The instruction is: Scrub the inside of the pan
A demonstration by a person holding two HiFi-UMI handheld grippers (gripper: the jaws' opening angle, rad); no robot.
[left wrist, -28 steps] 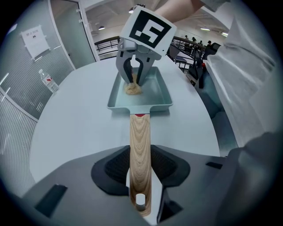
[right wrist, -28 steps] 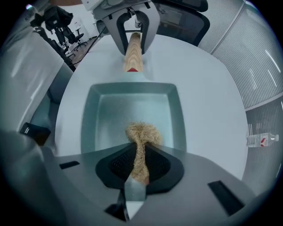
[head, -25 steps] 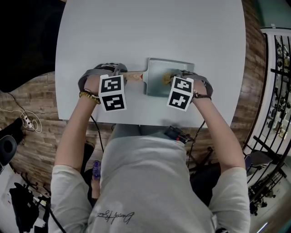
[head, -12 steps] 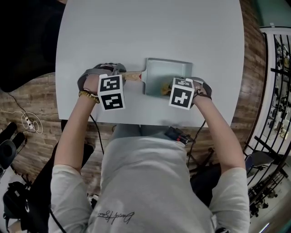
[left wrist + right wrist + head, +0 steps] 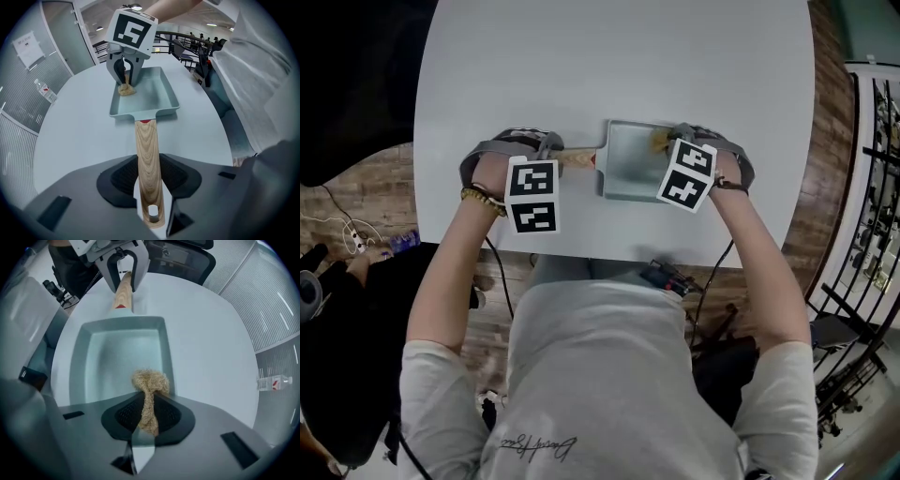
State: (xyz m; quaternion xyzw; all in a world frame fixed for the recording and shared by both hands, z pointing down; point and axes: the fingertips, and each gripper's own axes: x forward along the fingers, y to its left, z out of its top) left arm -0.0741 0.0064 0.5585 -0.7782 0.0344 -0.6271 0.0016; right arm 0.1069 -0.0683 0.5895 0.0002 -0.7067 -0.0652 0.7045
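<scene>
A pale blue rectangular pan (image 5: 628, 171) with a wooden handle (image 5: 575, 157) lies on the white table (image 5: 609, 66). My left gripper (image 5: 149, 185) is shut on the handle (image 5: 146, 154), pointing steeply down. My right gripper (image 5: 146, 416) is shut on a tan fibre scrubber (image 5: 149, 383), whose tuft presses on the pan's floor (image 5: 117, 357) against its right wall. In the head view that scrubber (image 5: 660, 141) sits at the pan's far right corner, under the right gripper (image 5: 672, 145). The left gripper view shows the right gripper (image 5: 124, 77) upright over the scrubber (image 5: 125, 89).
A water bottle (image 5: 45, 90) (image 5: 274, 380) lies on the floor beyond the table. The table's near edge (image 5: 581, 253) runs just behind both hands. An office chair (image 5: 187, 256) stands past the handle end. Glass walls surround the room.
My right gripper has carried the scrubber from the pan's near side to its far right corner. The left gripper and the pan have stayed put.
</scene>
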